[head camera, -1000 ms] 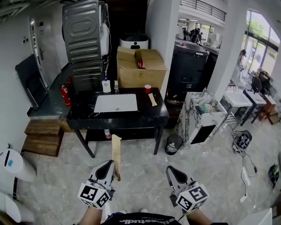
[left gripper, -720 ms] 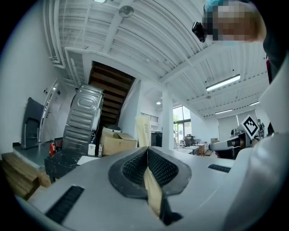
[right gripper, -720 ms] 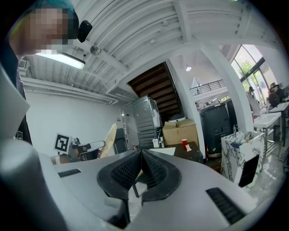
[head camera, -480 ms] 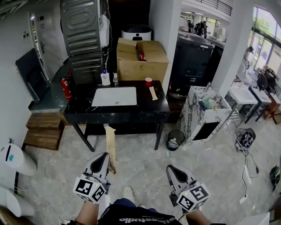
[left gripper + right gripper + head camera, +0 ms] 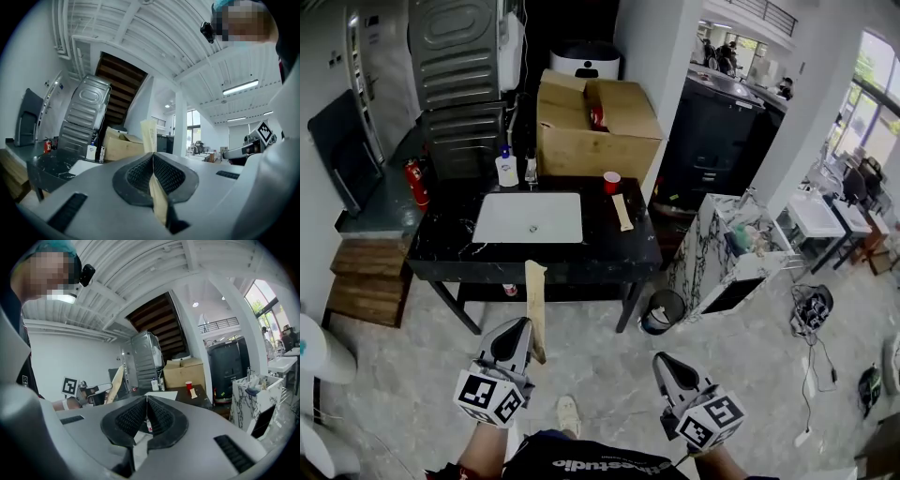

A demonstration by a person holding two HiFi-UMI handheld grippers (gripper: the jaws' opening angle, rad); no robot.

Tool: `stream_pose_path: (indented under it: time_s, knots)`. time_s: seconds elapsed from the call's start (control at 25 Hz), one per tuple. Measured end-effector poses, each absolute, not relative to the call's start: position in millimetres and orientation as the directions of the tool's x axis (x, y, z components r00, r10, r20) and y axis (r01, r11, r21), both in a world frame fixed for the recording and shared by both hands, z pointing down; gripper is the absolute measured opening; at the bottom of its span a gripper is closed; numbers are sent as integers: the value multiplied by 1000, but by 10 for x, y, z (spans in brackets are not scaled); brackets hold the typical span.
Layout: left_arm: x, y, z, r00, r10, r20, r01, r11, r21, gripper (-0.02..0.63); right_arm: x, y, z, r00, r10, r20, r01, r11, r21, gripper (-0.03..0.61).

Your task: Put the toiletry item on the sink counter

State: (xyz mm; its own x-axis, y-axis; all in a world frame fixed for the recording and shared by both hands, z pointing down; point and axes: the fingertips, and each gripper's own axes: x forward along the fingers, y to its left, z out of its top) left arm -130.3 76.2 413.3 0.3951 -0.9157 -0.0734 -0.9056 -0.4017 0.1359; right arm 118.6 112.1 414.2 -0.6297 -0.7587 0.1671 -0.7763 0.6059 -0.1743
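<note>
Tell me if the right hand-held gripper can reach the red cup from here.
Probably not: the right hand-held gripper hangs over the floor, well short of the counter, and the red cup stands near its back edge. Nothing blocks the way; stepping closer should do.

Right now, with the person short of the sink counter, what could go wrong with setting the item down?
1. The left gripper clamps the long flat packet only near its lower end, so it may pivot or slip on the way.
2. The white basin fills much of the counter; a loose drop could land the packet in it.
3. The red cup and bottles stand along the back edge and could be knocked over.
</note>
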Motion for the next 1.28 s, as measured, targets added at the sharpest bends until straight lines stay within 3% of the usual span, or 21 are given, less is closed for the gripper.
stream_pose_path:
  time_s: [0.68,1.28]
  knots:
    - [-1417,-1346,4108,480,-870,-113,-847,-494,196,15,809,-995,3837,-586,-795,157,-810,581,-79,39]
    - [-542,-3468,4380,464,-886,11,-869,-453,197,15,1371,-3113,3823,-661,-745,90,-750,651,-116,38]
